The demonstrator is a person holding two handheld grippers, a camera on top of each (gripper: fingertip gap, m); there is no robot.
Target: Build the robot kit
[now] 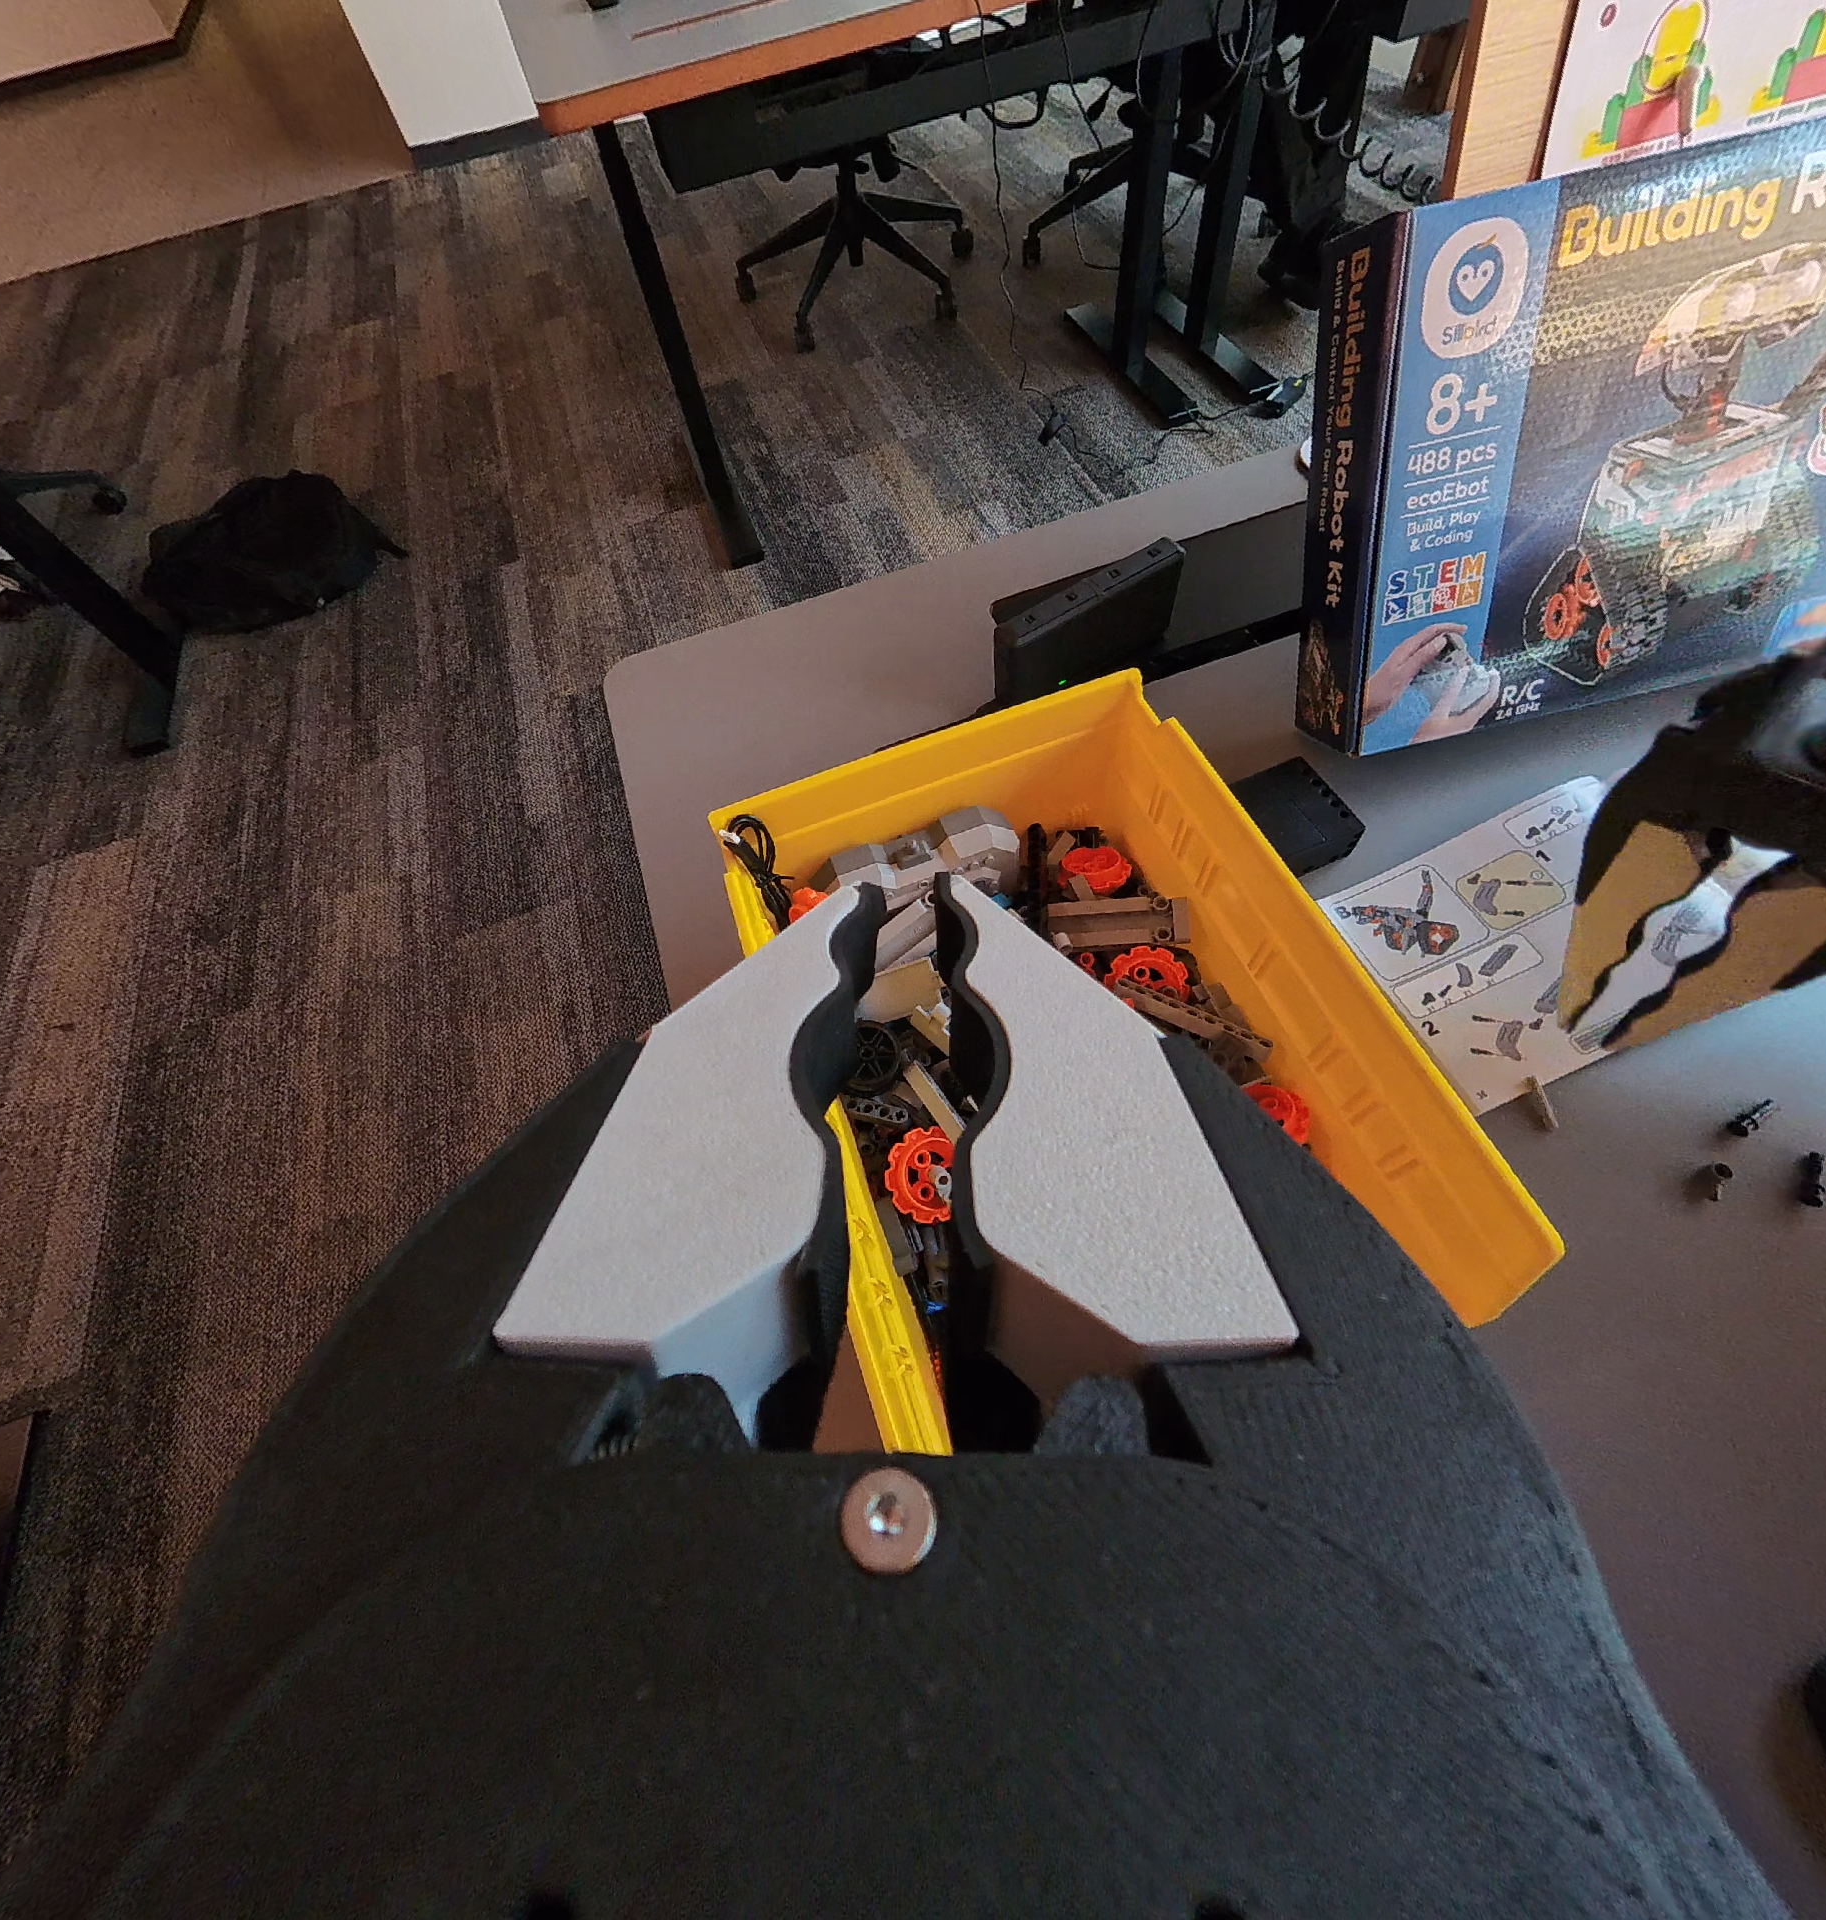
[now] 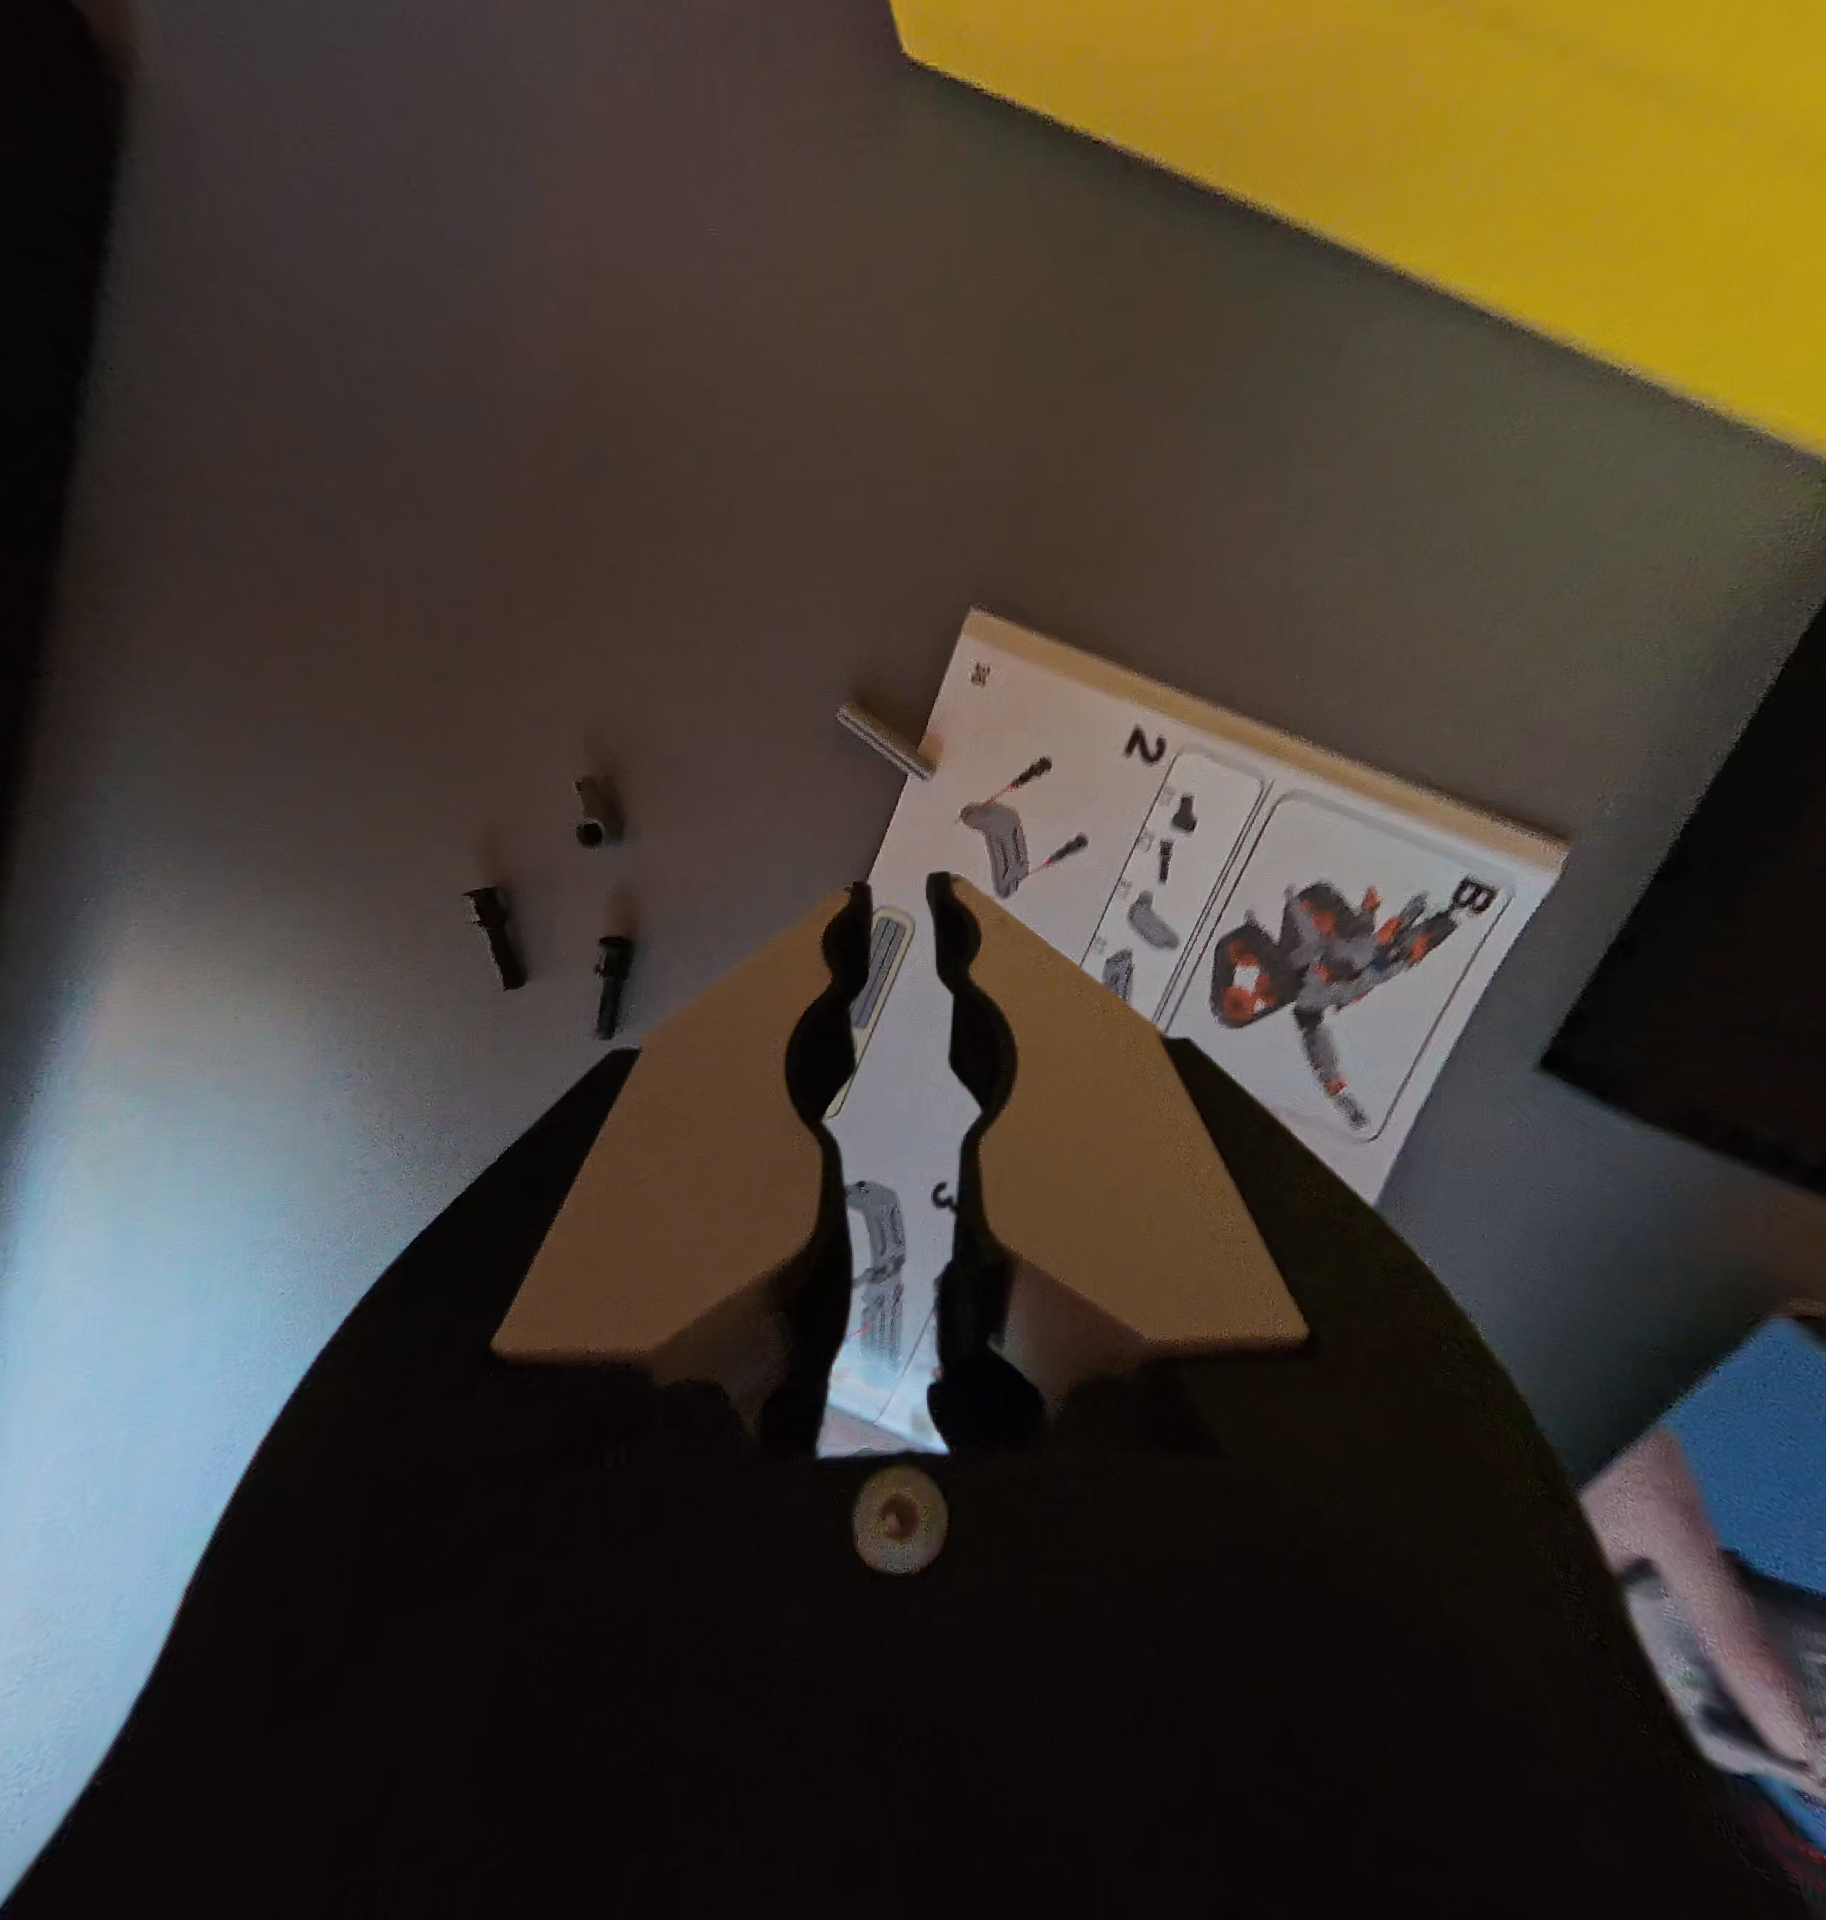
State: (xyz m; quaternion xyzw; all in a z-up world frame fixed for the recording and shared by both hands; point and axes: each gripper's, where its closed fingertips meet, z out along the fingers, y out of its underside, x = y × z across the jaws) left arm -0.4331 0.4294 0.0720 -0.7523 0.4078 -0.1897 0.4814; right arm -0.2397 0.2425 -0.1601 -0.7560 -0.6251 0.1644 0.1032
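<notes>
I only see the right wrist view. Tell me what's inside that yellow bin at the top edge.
Observer: The yellow bin holds a loose heap of grey beams and orange gears.
Operator: Now report the left gripper.
Observer: It hangs over the bin's near end, jaws slightly apart, gripping nothing.

Yellow bin (image 1: 1356, 997); orange gears (image 1: 1148, 971); grey table (image 1: 1667, 1403).
</notes>
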